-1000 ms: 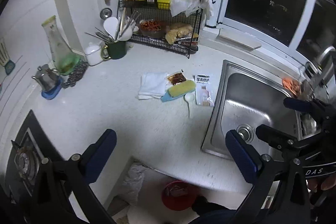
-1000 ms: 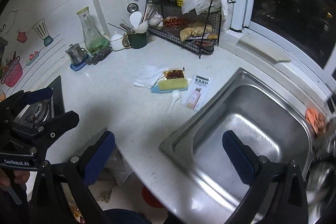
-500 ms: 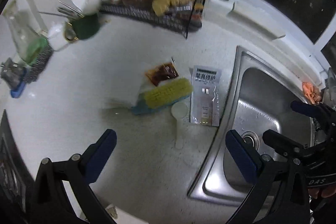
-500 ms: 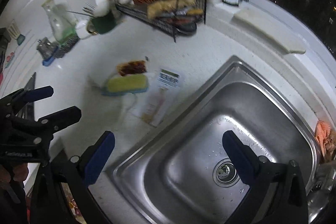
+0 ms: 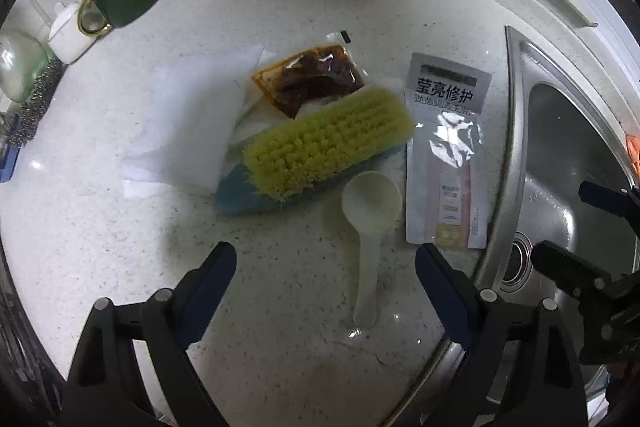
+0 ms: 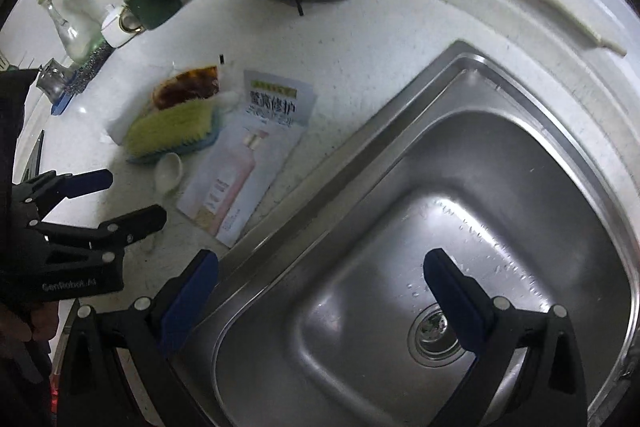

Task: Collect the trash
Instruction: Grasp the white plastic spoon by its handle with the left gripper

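On a speckled white kitchen counter [image 5: 100, 247], the left gripper [image 5: 326, 269] points down over a white plastic measuring spoon [image 5: 370, 227], its blue-padded jaws spread but just narrowing, pinching nothing. Beyond the spoon lie a yellow-bristled scrub brush with a blue base [image 5: 320, 151], a torn brown sauce sachet [image 5: 312, 77] on crumpled white tissue [image 5: 188, 123], and a flat silver cosmetic pouch [image 5: 446, 151] just beside the stainless-steel sink [image 6: 500, 187]. The right gripper [image 6: 320, 281] hangs over the basin, jaws wide apart and empty.

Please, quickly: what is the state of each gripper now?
Left gripper: open, jaws just closing slightly, holding nothing, above the white spoon.
Right gripper: open, empty.
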Tool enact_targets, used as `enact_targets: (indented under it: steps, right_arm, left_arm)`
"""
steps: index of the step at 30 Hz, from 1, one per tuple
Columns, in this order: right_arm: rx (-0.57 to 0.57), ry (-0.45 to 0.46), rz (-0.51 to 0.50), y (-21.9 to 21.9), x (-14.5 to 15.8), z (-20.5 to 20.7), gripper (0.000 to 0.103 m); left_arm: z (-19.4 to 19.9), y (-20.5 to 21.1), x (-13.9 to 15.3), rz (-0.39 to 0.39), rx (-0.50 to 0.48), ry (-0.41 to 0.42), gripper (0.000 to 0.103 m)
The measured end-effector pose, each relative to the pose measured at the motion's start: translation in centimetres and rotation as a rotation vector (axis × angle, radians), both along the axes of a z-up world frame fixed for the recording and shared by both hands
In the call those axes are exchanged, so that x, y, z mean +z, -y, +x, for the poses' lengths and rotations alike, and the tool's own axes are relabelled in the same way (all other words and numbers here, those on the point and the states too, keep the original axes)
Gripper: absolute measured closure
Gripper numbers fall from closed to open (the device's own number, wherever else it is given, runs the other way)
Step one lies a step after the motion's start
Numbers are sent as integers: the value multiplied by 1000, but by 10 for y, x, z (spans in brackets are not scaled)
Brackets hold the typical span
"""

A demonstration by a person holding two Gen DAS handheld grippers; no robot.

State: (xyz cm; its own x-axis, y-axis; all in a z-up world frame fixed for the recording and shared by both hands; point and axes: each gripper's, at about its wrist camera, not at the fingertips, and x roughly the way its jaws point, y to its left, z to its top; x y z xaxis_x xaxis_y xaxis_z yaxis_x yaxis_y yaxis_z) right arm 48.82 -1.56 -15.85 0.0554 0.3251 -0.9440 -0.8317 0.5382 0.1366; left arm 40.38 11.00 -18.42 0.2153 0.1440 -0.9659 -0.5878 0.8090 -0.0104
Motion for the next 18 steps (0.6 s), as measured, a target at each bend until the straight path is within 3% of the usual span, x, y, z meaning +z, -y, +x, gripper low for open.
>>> enact_targets:
  steps: [3, 7, 10, 15, 18]
  right_arm:
    - [8, -5, -4, 1, 1, -1, 1]
    - [6, -14, -11, 1, 1, 4, 1]
    - [5, -9, -6, 1, 6, 8, 1]
    - [14, -7, 10, -5, 9, 14, 1]
    - [20, -11, 13, -8, 12, 19, 1]
  left_arm:
    - [7, 3, -6, -19, -31, -10, 21]
    - [10, 6, -7, -1, -32, -23, 22]
    - [9, 6, -3, 11, -38, -12, 33]
    - [8, 8, 6, 18, -49, 15, 76]
    - [5, 9, 8, 8, -43, 22, 91]
